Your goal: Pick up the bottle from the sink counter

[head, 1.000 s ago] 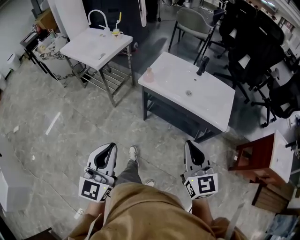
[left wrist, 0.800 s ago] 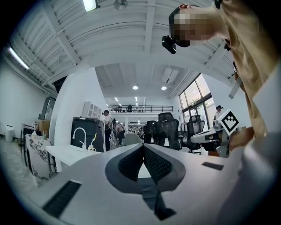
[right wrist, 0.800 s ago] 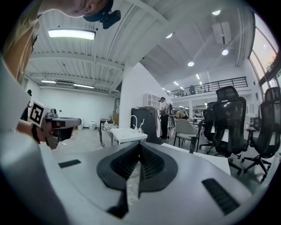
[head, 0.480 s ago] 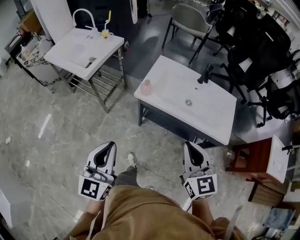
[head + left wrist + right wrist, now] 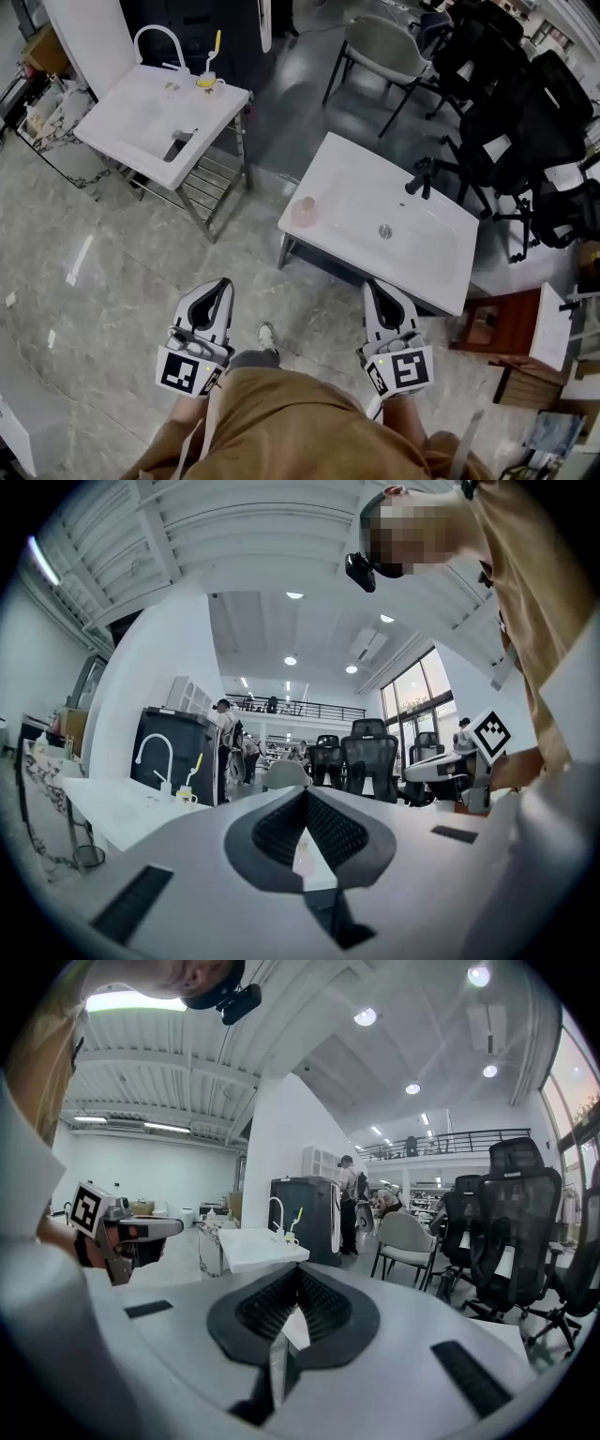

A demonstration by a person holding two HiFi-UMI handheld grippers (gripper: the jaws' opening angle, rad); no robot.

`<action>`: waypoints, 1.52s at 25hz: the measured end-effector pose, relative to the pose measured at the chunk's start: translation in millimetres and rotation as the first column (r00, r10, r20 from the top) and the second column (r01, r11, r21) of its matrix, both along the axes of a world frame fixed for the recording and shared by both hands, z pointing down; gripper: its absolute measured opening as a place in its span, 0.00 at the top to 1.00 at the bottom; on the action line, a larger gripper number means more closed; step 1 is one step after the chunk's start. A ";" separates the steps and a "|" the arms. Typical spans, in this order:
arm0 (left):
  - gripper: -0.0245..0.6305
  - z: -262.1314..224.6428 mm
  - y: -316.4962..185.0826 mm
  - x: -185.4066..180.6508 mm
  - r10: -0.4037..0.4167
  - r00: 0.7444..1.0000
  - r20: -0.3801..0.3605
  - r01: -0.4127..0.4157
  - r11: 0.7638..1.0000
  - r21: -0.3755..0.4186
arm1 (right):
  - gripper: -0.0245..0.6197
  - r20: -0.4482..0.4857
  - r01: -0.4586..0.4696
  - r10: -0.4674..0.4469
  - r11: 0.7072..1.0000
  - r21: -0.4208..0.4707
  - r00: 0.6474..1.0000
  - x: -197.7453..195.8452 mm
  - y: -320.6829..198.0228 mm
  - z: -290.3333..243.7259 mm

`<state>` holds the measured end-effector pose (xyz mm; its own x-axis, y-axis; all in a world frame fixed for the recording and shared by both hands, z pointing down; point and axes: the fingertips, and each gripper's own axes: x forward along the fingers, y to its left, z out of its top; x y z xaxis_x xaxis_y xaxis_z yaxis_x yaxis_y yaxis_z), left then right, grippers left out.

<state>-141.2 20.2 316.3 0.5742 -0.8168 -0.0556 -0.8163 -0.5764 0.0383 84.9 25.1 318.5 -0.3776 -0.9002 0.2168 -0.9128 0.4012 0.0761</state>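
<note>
bottle (image 5: 303,212), pinkish, stands at the near left corner of the white sink surface (image 5: 356,183), close to its edge, with open marble floor (image 5: 309,291) before it. left claw (image 5: 221,287) and right claw (image 5: 379,287) are both pressed closed, holding nothing. the surface sits nearer than half a second ago.

A white basin on a metal frame (image 5: 141,108) stands far left, with a grey chair (image 5: 386,47) and black office chairs (image 5: 525,103) beyond.
</note>
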 end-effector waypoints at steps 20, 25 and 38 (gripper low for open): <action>0.96 9.0 -54.6 0.0 0.029 1.000 -0.005 -0.029 0.999 -0.037 | 0.96 -0.011 -0.040 0.040 0.999 -0.024 0.999 7.4 -48.3 4.0; 0.96 -3.6 -63.6 11.7 -0.020 1.000 0.002 0.020 1.000 -0.011 | 0.96 0.009 0.009 -0.009 1.000 -0.004 1.000 14.9 -71.1 1.1; 0.96 -3.5 -74.0 30.4 -0.096 0.995 0.021 0.096 0.995 -0.021 | 0.96 0.022 0.141 -0.141 0.990 -0.014 0.990 9.2 -121.0 13.8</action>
